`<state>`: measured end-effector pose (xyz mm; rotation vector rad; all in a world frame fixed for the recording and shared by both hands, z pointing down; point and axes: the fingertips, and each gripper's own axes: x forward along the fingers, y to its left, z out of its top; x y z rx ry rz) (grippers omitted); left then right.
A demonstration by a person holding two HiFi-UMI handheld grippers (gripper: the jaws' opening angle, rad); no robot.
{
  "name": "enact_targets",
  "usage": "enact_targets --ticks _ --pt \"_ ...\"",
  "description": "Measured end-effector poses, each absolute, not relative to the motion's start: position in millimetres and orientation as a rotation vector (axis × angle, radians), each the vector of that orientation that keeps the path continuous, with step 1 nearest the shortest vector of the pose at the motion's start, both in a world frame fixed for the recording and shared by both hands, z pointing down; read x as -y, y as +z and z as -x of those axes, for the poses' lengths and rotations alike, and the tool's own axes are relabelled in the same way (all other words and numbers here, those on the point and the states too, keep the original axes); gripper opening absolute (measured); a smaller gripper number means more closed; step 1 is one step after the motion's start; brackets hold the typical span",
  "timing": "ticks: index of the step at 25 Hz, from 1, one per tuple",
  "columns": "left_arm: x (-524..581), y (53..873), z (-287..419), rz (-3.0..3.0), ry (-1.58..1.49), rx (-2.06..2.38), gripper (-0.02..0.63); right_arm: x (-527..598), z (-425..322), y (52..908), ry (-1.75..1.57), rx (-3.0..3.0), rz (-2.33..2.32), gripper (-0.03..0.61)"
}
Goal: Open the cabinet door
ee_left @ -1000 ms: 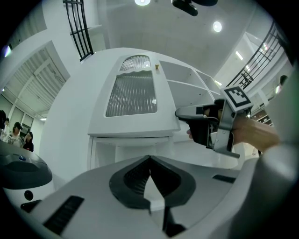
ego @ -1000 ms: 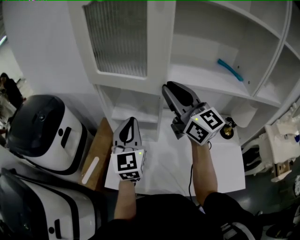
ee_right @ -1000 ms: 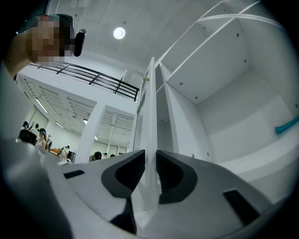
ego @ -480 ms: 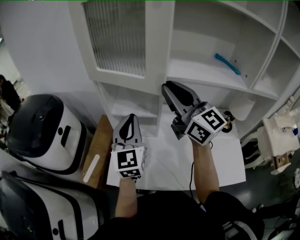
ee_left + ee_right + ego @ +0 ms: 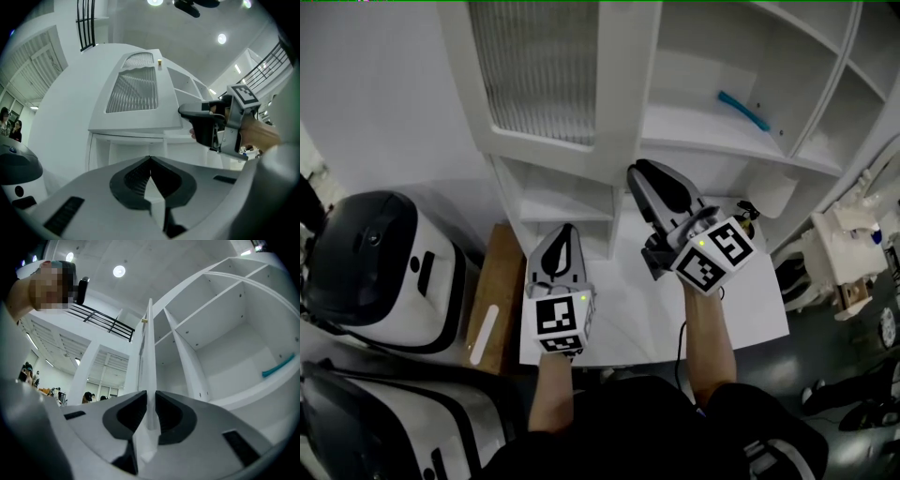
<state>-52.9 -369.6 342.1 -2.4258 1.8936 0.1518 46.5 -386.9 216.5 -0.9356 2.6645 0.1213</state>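
White shelves fill the view ahead, all part of a tall white cabinet (image 5: pixel 741 141). Its cabinet door (image 5: pixel 548 75) has a bumpy glass pane and stands swung out from the shelves, on the left side of the open part.

The right claw (image 5: pixel 645 178) is up at the bottom corner of that door. In the right gripper view the thin white edge of the door (image 5: pixel 151 371) runs straight up between the claw's two dark pads. The right claw (image 5: pixel 150 401) has just been closing, and it is pinching that edge.

The left claw (image 5: pixel 565 234) hangs lower, in front of the small bottom shelves, apart from the door. In the left gripper view the left claw (image 5: pixel 151 161) has its tips pressed together with nothing between them, and the door (image 5: pixel 133 93) shows above it.

A white worktop (image 5: pixel 628 328) lies under both hands. A blue strip (image 5: pixel 743 110) lies on a shelf inside the cabinet. On the left sits a big black and white machine (image 5: pixel 375 267). Beside it is a brown wooden board (image 5: pixel 492 281) with a white stick (image 5: pixel 483 336) on it.
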Motion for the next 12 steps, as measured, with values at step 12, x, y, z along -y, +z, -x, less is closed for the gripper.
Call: enact_targets --ticks 12 --pt "342 340 74 2.536 0.185 -1.775 0.014 348 -31 217 0.132 -2.607 1.091 0.067"
